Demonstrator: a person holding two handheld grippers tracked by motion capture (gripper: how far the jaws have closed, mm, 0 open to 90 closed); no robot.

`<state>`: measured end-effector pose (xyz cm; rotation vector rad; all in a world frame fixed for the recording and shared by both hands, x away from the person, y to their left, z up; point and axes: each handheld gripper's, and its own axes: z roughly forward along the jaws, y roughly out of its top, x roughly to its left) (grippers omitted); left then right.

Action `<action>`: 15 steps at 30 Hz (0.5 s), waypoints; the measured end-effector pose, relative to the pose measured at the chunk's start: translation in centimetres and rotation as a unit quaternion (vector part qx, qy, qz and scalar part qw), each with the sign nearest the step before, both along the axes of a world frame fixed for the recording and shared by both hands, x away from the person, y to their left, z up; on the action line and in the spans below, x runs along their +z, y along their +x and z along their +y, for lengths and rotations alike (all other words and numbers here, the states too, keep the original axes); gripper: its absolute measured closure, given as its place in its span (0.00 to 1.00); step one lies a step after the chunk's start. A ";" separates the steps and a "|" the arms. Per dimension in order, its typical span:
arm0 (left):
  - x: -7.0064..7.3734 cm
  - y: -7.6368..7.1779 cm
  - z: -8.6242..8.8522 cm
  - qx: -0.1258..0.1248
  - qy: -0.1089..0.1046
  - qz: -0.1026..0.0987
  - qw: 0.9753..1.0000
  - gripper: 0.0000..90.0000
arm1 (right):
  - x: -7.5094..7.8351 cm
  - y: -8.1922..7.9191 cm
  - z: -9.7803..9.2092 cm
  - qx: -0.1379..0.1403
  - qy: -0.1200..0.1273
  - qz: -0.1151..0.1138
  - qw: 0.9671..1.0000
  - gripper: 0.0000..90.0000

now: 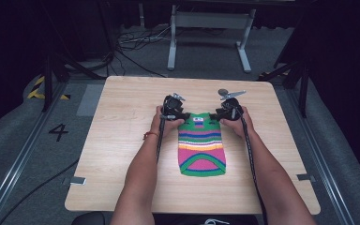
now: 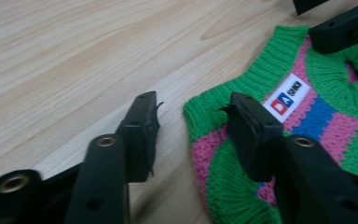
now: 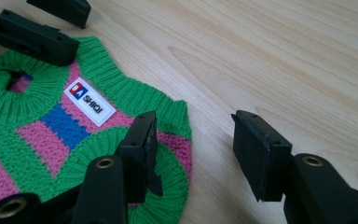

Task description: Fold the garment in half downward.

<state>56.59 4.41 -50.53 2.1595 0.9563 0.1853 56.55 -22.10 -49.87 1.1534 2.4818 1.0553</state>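
high: above, fwd-down, far | gripper cams: close, share sweater [image 2: 279, 135] collar

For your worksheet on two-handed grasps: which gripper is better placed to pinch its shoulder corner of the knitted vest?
Neither, clearly: the left gripper and right gripper each stand open astride a shoulder corner of the striped knitted vest.

Label text: "SHIQI" in dark letters on a white label [image 3: 89, 101] sewn at the neck of the striped knit sweater [image 3: 37, 140], just beyond the right gripper [image 3: 193, 154]'s left jaw.
Label logo: a red and blue square mark beside the word.
Same label [image 2: 286, 97]: just beyond the left gripper [image 2: 191, 135]'s right jaw; letters too blurred to read.
Floor number: "4" in black on the grey floor [image 1: 58, 131], left of the table [image 1: 122, 140], well apart from the left gripper.
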 end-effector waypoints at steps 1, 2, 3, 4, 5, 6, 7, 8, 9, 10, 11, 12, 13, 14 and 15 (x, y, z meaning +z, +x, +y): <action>0.0 0.0 0.0 0.000 0.000 0.000 1.000 0.67 | 0.1 0.0 0.2 0.005 -0.001 -0.002 1.000 0.56; 0.0 0.0 0.0 -0.006 -0.003 -0.001 1.000 0.71 | 0.1 -0.1 0.4 0.010 0.001 -0.001 1.000 0.56; -0.1 0.0 0.0 -0.012 -0.007 0.003 1.000 0.71 | 0.1 -0.1 0.4 0.010 0.001 -0.001 1.000 0.56; 0.0 -0.1 0.0 -0.018 -0.007 0.006 1.000 0.78 | -0.1 -0.1 0.9 0.020 -0.009 0.005 1.000 0.55; 0.0 -0.1 0.0 -0.018 -0.007 0.006 1.000 0.79 | -0.1 -0.1 0.9 0.020 -0.009 0.005 1.000 0.55; -0.1 -0.1 -0.1 -0.021 -0.006 0.003 1.000 0.79 | -0.2 -0.1 1.0 0.022 -0.010 0.002 1.000 0.57; 0.1 -0.1 -0.2 -0.030 0.003 0.004 1.000 0.82 | -0.2 0.0 1.0 0.022 -0.009 0.003 1.000 0.57; 0.0 -0.1 -0.2 -0.034 0.005 -0.002 0.999 0.83 | -0.2 0.0 0.9 0.021 -0.007 0.004 1.000 0.59; 0.1 -0.1 -0.2 -0.039 0.010 -0.004 0.999 0.83 | -0.2 -0.1 0.9 0.020 -0.004 0.007 1.000 0.65; 0.1 -0.1 -0.3 -0.042 0.012 -0.003 0.999 0.84 | -0.1 -0.2 0.9 0.025 -0.003 0.011 1.000 0.72; 0.1 -0.2 -0.3 -0.045 0.014 -0.004 0.999 0.86 | -0.1 -0.2 0.9 0.029 -0.003 0.014 0.999 0.75; 0.2 -0.3 -0.4 -0.046 0.015 -0.006 0.999 0.87 | 0.0 -0.3 1.0 0.033 -0.008 0.017 0.999 0.80; 0.2 -0.4 -0.5 -0.046 0.021 -0.008 0.999 0.90 | 0.1 -0.4 1.1 0.040 -0.010 0.019 0.999 0.86; 0.4 -0.4 -0.6 -0.051 0.030 -0.011 0.998 0.91 | 0.1 -0.5 1.2 0.041 -0.012 0.018 0.999 0.88; 0.4 -0.5 -0.7 -0.050 0.033 -0.014 0.998 0.92 | 0.1 -0.6 1.2 0.042 -0.014 0.013 0.999 0.89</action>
